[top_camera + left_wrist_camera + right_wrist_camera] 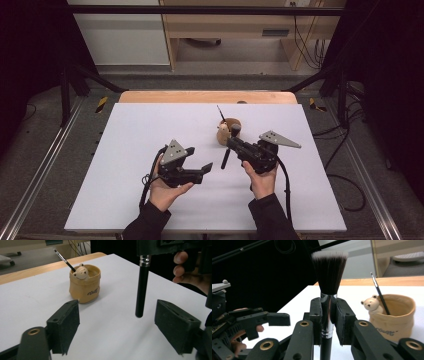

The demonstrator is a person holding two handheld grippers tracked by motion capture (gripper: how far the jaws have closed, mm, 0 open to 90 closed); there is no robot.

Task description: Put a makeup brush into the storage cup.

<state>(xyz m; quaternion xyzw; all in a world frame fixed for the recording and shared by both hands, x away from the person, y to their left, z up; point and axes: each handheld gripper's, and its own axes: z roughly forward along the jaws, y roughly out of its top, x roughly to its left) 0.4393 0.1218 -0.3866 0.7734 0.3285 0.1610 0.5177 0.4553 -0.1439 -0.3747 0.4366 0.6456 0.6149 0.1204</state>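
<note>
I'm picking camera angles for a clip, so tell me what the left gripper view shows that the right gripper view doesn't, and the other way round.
Left gripper view alone: the brush's black handle end hanging above the table, between the open left gripper.

Right gripper view alone: the brush's bristle head and the right gripper shut on its silver ferrule.

Both share: the tan pot with its bear figure and the thin brush standing in it.
</note>
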